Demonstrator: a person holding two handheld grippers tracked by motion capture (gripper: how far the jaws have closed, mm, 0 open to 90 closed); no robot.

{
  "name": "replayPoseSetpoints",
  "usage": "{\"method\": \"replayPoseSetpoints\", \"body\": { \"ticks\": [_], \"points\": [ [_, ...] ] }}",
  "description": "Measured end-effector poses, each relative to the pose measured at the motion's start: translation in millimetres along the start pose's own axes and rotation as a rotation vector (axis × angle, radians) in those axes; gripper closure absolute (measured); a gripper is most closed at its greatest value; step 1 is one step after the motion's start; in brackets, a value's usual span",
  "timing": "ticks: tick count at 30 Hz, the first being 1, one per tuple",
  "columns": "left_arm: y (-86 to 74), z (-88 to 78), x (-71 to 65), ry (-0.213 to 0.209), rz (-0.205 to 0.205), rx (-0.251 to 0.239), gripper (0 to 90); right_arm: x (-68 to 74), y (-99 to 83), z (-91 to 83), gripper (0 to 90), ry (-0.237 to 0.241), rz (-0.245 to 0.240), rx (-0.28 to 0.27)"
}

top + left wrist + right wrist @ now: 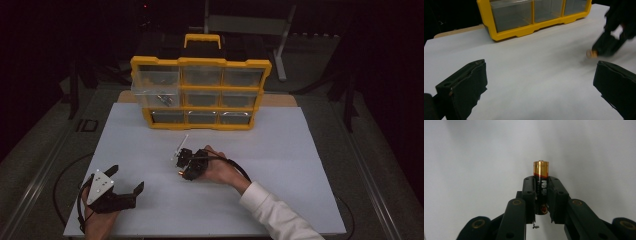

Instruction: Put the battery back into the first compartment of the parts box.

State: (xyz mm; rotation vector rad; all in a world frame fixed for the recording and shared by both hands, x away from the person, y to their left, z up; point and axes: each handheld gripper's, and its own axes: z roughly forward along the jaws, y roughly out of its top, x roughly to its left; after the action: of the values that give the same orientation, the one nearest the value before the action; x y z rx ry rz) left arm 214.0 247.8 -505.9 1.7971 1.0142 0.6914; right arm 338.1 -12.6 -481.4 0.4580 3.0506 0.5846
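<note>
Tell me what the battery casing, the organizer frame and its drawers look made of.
Battery: looks like metal under a glossy printed wrap, black body, copper-gold end that catches light. Organizer frame: likely moulded plastic, opaque yellow, smooth, rounded edges. Drawers: clear plastic by the look; you see through them, small parts showing in the one pulled out.

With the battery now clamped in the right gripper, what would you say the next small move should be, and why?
Probably a short lift straight up off the white table. The right gripper is shut on the battery, its gold end poking past the pads, and it sits low over the surface. The organizer has its upper left drawer pulled out, a likely destination. The left gripper rests open, aside.
</note>
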Motion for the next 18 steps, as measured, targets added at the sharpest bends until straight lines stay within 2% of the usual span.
{"method": "replayPoseSetpoints", "body": {
  "ticks": [1, 2, 4, 6, 7, 8, 13, 18],
  "points": [
    [-0.1, 0.2, 0.2, 0.0, -0.001, 0.0, 0.0, -2.1, 0.7, -4.3, 76.8, -0.003, 0.005, -0.009],
    [-0.2, 0.3, 0.3, 0.001, -0.002, -0.001, 0.0, -8.0, 2.5, -16.9, 76.8, -0.015, 0.022, -0.041],
    [-0.1, 0.3, 0.2, 0.001, -0.002, -0.001, 0.0, -10.4, 3.0, -21.5, 76.8, -0.017, 0.025, -0.05],
    [-0.2, 0.4, 0.0, 0.001, -0.002, -0.001, 0.0, -17.6, 5.3, -35.2, 76.8, -0.027, 0.038, -0.077],
    [-0.2, 0.5, 0.0, 0.001, -0.003, -0.001, 0.0, -23.6, 7.6, -46.8, 76.8, -0.033, 0.052, -0.11],
    [-0.2, 0.4, 0.0, 0.001, -0.003, -0.001, 0.0, -23.6, 7.6, -46.8, 76.8, -0.033, 0.052, -0.11],
    [-0.2, 0.7, 0.0, 0.002, -0.002, 0.001, 0.0, -37.3, 14.9, -74.0, 76.8, -0.038, 0.093, -0.176],
    [-0.4, 0.2, 0.8, 0.003, -0.003, -0.001, 0.0, -49.6, 23.0, -98.7, 76.7, -0.074, 0.111, -0.233]
  ]
}}
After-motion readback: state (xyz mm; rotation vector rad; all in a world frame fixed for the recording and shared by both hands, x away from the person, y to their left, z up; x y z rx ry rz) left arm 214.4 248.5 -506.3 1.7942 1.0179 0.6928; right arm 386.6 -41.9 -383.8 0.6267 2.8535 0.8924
